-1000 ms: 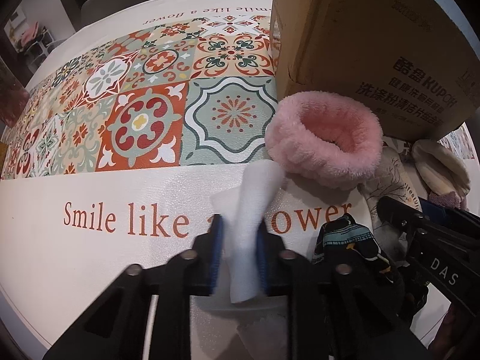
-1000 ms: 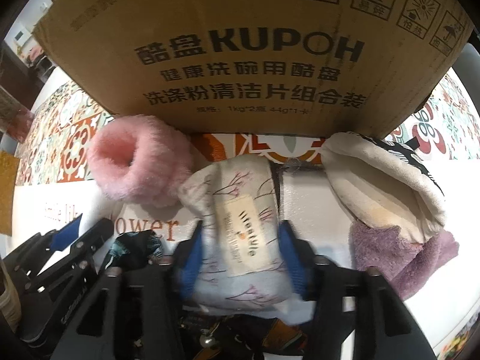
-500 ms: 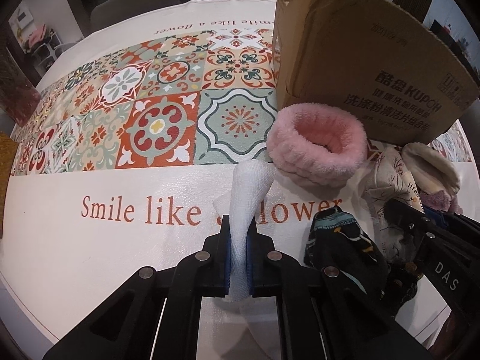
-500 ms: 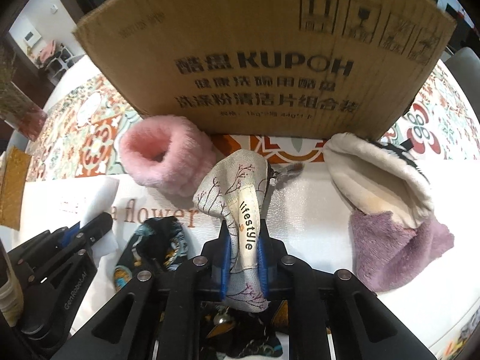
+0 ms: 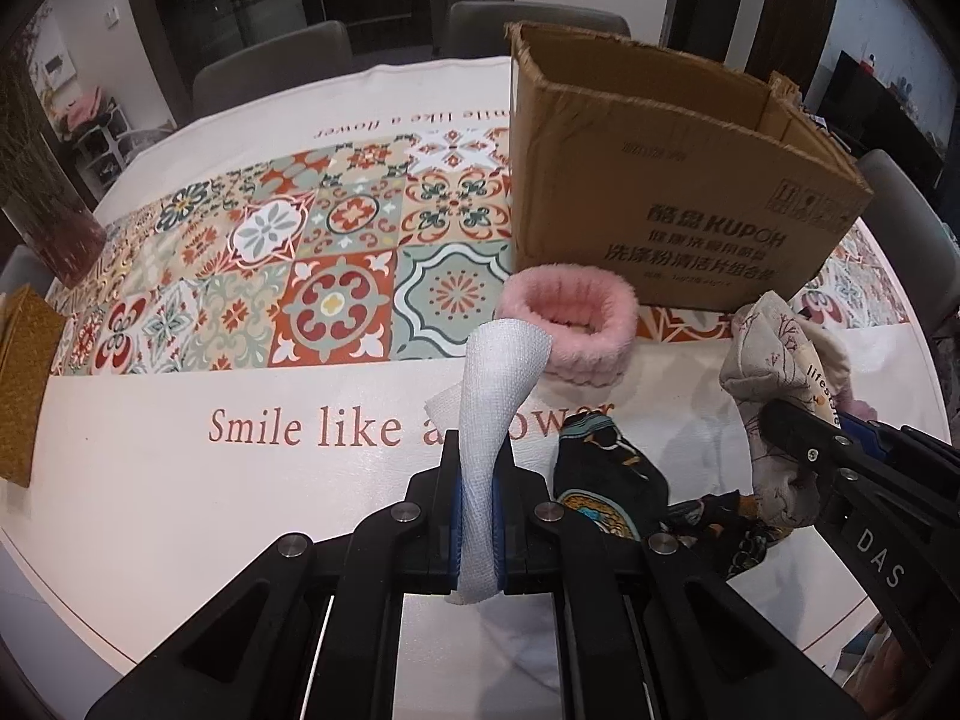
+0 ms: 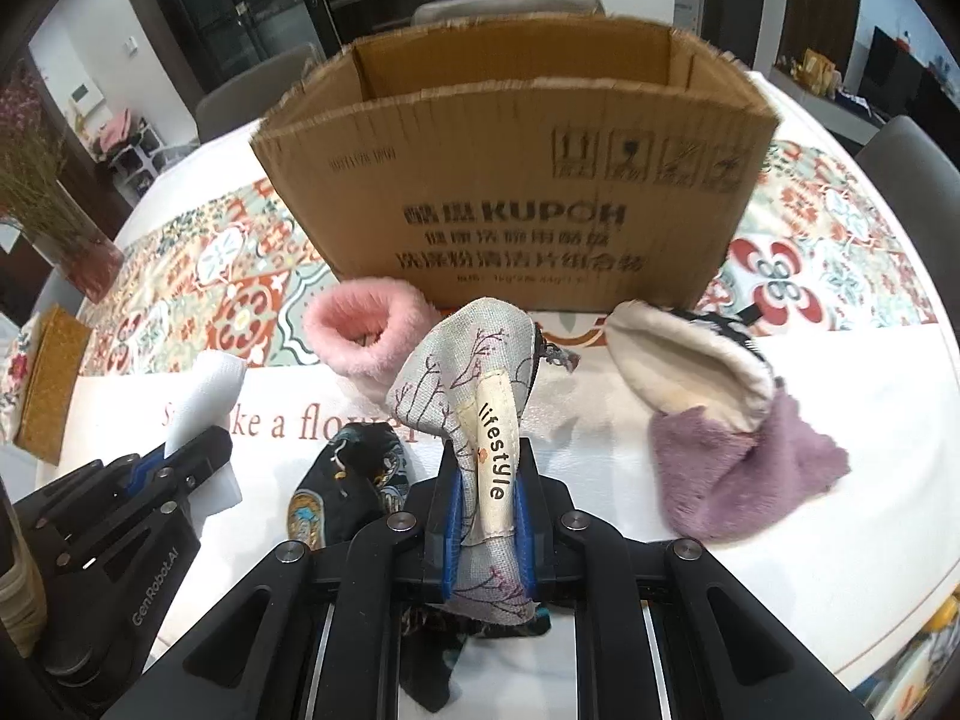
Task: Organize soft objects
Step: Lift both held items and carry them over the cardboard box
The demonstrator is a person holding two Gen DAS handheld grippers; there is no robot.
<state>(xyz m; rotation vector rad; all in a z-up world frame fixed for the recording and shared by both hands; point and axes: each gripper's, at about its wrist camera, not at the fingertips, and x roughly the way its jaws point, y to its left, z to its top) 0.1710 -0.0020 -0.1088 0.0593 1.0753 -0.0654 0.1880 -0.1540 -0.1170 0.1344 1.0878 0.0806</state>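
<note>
My left gripper [image 5: 478, 450] is shut on a white cloth [image 5: 501, 372] and holds it above the table. My right gripper [image 6: 487, 456] is shut on a grey floral fabric pouch [image 6: 462, 360] labelled "lifestyle", lifted off the table; the pouch also shows in the left wrist view [image 5: 774, 348]. An open cardboard box [image 6: 516, 204] stands just behind. A pink fluffy band [image 5: 570, 318] lies in front of the box. A dark patterned scarf [image 5: 606, 480] lies between the grippers. A cream slipper [image 6: 684, 360] and purple fluffy cloth [image 6: 738, 468] lie to the right.
The round table [image 5: 150, 480] has a white cover with a patterned tile strip. A gold mat [image 5: 24, 372] lies at the left edge. A vase of dried stems [image 6: 66, 228] stands far left. Grey chairs [image 5: 276, 66] surround the table.
Both grippers closed on their items and rose away from the table: the left with the white cloth, the right with the floral pouch. The box's open top is now visible.
</note>
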